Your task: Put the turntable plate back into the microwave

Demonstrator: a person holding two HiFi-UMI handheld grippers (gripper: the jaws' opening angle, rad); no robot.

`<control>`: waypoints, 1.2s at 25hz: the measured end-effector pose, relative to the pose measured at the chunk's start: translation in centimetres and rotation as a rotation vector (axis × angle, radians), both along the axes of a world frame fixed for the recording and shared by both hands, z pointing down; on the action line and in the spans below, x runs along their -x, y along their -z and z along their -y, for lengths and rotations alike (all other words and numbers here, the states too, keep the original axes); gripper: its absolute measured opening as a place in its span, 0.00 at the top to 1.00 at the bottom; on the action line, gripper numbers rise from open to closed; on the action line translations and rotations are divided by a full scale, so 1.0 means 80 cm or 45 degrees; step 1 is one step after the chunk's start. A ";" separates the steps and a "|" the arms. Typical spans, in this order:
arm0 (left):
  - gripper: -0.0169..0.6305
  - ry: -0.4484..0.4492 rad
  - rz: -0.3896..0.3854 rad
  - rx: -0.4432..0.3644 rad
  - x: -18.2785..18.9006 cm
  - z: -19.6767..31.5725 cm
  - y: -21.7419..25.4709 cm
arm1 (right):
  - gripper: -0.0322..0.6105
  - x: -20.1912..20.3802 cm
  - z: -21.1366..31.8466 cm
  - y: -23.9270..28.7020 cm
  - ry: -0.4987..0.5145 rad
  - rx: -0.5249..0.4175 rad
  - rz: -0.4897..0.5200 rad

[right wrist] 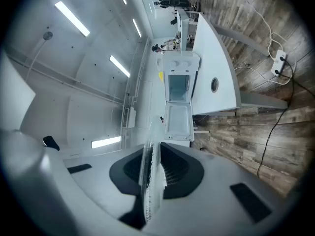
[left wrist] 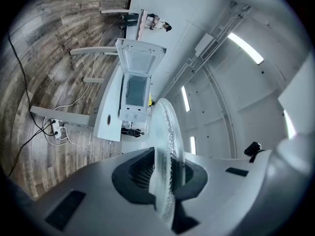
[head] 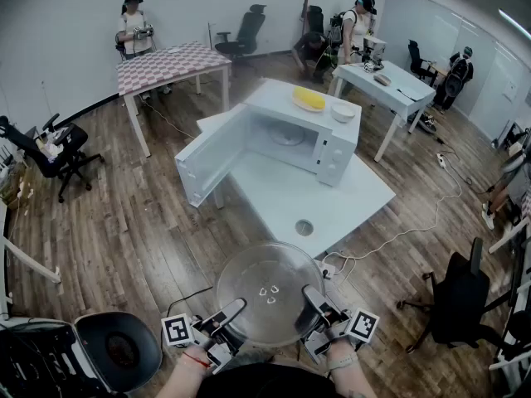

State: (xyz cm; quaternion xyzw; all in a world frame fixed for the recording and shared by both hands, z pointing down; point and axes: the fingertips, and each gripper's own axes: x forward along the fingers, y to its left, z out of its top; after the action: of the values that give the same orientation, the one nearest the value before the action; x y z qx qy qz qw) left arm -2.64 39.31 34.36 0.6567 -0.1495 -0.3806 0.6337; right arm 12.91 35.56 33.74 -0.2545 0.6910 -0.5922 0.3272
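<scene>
Open office, wood plank floor (head: 124,214), white bench (head: 332,201) mid-room.

Glass turntable plate (head: 267,291) is in the air, short of the near bench corner and well apart from the microwave (head: 290,135), so it's not in yet. It's held about level, with the hub lugs showing near its centre.

Left tool (head: 231,312) is clamped on the near-left rim, right tool (head: 313,299) on the near-right rim. Both gripper views show the rim edge-on, pinched between ribbed pads.

The two-point hold makes sense. It's wide, slick glass, and a single rim pinch would let it droop or twist. With both grips on the near side, the far edge is free to enter the cavity first.

Microwave sits on the far part of the bench with its door (head: 211,160) swung wide to the left. The cavity faces the person, so the path in looks straight. Something round shows on the cavity floor; can't tell whether it's a roller ring or a hub.

On top of the microwave are a yellow item (head: 309,99) and a white bowl (head: 343,112). Both are away from the opening and only matter if the box gets bumped. There's a grommet hole (head: 304,227) in the bench between plate and microwave.

My read is carry phase, roughly halfway. Next it needs to close the gap, stay level, clear the door edge and cavity lip, then seat the lugs.

Risks:
- glass slipping in the pads
- rim knocking the door
- tool bodies crowding the opening
- power strip (right wrist: 278,69) and cable on the floor by the bench legs, so watch footing
</scene>
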 end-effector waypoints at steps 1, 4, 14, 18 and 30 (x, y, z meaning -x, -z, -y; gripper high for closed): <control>0.91 -0.003 0.002 0.000 0.005 0.005 0.001 | 0.88 0.005 0.004 0.000 -0.004 0.001 -0.002; 0.91 -0.013 0.004 -0.003 0.018 0.018 0.002 | 0.88 0.017 0.016 0.002 -0.014 0.000 -0.002; 0.91 -0.033 -0.010 0.000 0.054 0.034 -0.008 | 0.88 0.054 0.029 -0.006 -0.026 0.004 -0.010; 0.91 -0.025 -0.020 0.018 0.064 0.032 -0.014 | 0.88 0.062 0.029 -0.013 -0.013 0.027 -0.031; 0.91 0.021 -0.027 0.046 0.082 0.080 -0.033 | 0.88 0.083 0.084 -0.029 0.009 0.041 -0.025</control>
State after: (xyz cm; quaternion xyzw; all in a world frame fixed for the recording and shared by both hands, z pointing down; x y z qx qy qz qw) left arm -9.23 32.90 36.97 0.6400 -0.1550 -0.3900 0.6437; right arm 6.28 28.88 36.09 -0.2633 0.6855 -0.6016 0.3143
